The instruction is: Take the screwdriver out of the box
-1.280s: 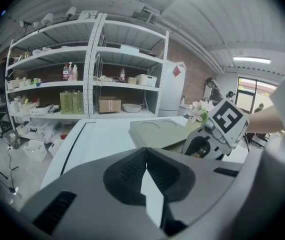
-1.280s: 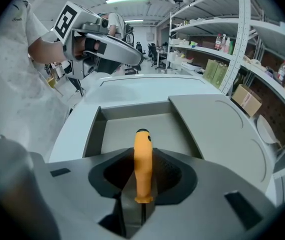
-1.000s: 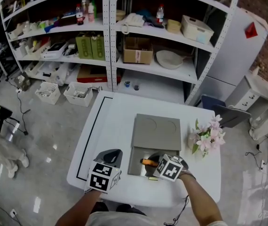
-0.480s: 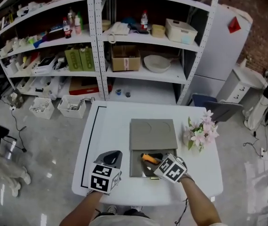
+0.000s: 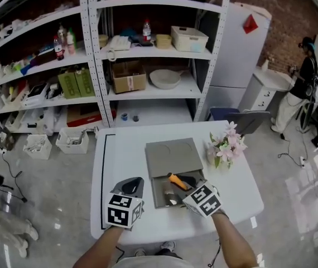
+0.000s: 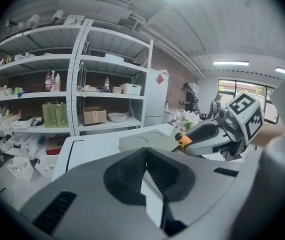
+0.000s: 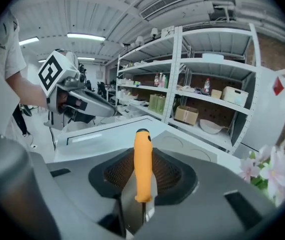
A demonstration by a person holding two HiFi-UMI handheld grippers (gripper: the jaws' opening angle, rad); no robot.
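My right gripper [image 5: 184,182] is shut on the orange handle of the screwdriver [image 5: 176,180] and holds it above the open grey box [image 5: 154,192] at the table's front. In the right gripper view the handle [image 7: 142,159] stands up between the two pads, with the thin shaft running down behind them. The box's lid [image 5: 172,156] lies flat behind the box. My left gripper [image 5: 134,182] hovers left of the box, its pads meeting at the tip [image 6: 145,155] with nothing in them. From the left gripper view the right gripper [image 6: 217,134] and the orange handle [image 6: 184,140] show at the right.
Both box and lid rest on a white table [image 5: 125,149] with a black line along its left side. A bunch of pink flowers [image 5: 222,147] stands right of the lid. Stocked shelves [image 5: 148,66] rise behind the table, bins sit on the floor at left, and a person [image 5: 301,77] stands far right.
My right gripper has risen with the screwdriver, lifting it from inside the box to above it, the handle tilting up. The left gripper rose a little.
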